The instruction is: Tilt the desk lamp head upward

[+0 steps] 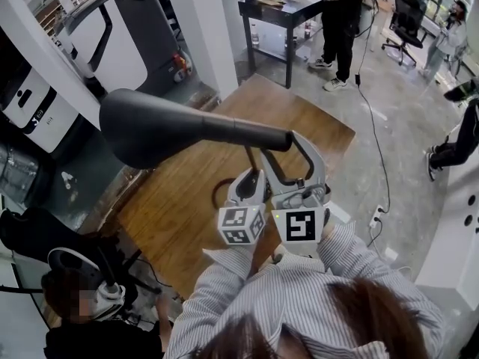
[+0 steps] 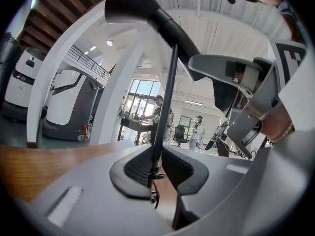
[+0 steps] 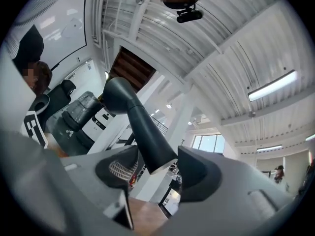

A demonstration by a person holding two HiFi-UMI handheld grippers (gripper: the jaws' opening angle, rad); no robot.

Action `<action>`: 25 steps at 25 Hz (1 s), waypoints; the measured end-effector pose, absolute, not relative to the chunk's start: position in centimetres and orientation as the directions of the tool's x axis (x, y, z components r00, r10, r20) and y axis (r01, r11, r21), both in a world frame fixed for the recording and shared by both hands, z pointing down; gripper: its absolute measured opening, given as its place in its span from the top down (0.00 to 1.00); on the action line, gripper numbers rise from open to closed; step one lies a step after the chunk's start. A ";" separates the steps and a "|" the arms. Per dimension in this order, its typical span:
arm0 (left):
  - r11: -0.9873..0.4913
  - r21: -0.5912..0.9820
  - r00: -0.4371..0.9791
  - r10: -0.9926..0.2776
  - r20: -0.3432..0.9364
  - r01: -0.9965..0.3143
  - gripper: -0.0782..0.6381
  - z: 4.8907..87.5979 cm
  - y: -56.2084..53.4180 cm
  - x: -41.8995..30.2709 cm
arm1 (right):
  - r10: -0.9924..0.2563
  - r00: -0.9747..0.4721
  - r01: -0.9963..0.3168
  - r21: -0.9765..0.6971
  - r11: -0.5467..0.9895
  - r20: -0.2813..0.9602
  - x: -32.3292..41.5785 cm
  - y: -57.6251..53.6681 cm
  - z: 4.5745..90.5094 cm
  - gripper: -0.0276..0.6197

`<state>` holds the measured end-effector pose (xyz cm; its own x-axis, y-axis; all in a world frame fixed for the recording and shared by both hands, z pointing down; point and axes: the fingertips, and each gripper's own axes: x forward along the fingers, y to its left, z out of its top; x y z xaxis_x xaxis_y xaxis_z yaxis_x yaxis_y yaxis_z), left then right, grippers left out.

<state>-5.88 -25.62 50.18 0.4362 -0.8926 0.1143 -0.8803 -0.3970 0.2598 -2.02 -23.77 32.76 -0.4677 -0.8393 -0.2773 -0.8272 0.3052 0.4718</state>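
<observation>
White machines [image 1: 112, 43] stand at left on the grey floor, the black desk lamp head [image 1: 150, 126] hangs over a wooden tabletop [image 1: 172, 215], and square black-and-white markers top both grippers' cubes. The left gripper view shows the left gripper [image 1: 254, 176] pinching the thin lamp pole [image 2: 167, 97], half hidden in the head view; the right gripper [image 1: 290, 144] clamps the head's tapered end, a black desk [image 1: 281, 10] beyond.
</observation>
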 end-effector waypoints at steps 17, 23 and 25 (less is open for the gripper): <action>-0.388 0.255 0.428 -0.896 0.121 -0.886 0.82 50.5 -25.7 -5.7 | -0.835 -0.498 -0.866 0.177 0.467 -0.235 -2.3 -24.1 34.7 0.58; -0.387 0.254 0.427 -0.895 0.127 -0.886 0.83 50.3 -25.9 -6.1 | -0.835 -0.497 -0.866 0.076 0.494 -0.238 -2.6 -24.5 34.9 0.58; -0.385 0.252 0.425 -0.896 0.130 -0.888 0.83 50.3 -25.8 -5.9 | -0.826 -0.509 -0.854 0.021 0.521 -0.243 -2.5 -24.5 35.1 0.58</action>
<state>-5.91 -25.80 50.31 0.4247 -0.8960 0.1295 -0.8881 -0.3846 0.2517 -2.49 -24.50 35.09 -0.5095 -0.8255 -0.2427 -0.8536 0.5206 0.0212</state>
